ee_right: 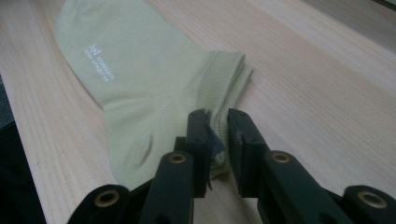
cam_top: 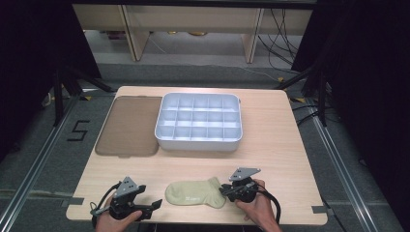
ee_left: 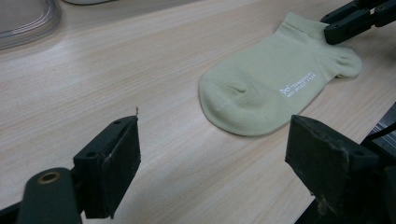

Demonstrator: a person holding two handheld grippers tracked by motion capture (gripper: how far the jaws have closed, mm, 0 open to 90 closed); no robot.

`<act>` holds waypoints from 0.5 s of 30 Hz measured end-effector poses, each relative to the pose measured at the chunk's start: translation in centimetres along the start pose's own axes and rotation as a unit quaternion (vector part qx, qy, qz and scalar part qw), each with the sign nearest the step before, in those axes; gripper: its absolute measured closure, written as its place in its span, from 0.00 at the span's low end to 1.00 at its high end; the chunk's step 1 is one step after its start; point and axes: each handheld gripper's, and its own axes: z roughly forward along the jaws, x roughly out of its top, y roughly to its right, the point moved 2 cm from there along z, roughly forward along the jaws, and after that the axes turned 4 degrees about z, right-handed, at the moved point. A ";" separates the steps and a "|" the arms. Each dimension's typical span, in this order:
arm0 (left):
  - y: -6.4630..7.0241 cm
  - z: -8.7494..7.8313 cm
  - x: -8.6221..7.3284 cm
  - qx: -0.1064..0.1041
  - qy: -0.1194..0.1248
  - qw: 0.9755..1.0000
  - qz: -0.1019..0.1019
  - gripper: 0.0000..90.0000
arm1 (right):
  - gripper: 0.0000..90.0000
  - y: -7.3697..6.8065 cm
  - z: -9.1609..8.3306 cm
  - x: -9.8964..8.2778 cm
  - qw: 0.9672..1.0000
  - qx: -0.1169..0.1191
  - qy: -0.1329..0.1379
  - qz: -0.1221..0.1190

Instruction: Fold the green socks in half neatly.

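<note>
One sock (cam_top: 196,193) lies flat: right claw (cam_top: 225,190) pinches its cuff, left claw (cam_top: 153,207) gapes empty, beside one tray (cam_top: 198,140).

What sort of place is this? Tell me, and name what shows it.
Probably a lab or recording workspace: a wooden table ringed by black curtains, loose cables on the floor, and a taped number on the floor.

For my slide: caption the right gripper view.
Right tool pinching the cuff edge of a pale green sock lying on the wooden table.
</note>
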 end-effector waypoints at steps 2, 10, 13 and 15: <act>0.0 0.0 0.0 -0.005 -0.004 1.000 0.001 0.19 | 0.90 0.1 -0.2 0.1 1.000 0.005 -0.009 -0.013; 0.0 0.0 0.0 -0.006 -0.003 1.000 -0.003 0.19 | 0.91 -0.6 -1.2 0.9 0.999 0.015 0.004 -0.044; 0.0 0.0 0.0 -0.008 -0.002 1.000 -0.003 0.19 | 0.91 -0.5 -1.7 1.0 0.999 0.028 -0.002 -0.043; 0.0 0.0 0.0 -0.008 -0.002 1.000 -0.002 0.20 | 0.91 -0.3 -1.9 1.0 0.998 0.025 -0.001 -0.051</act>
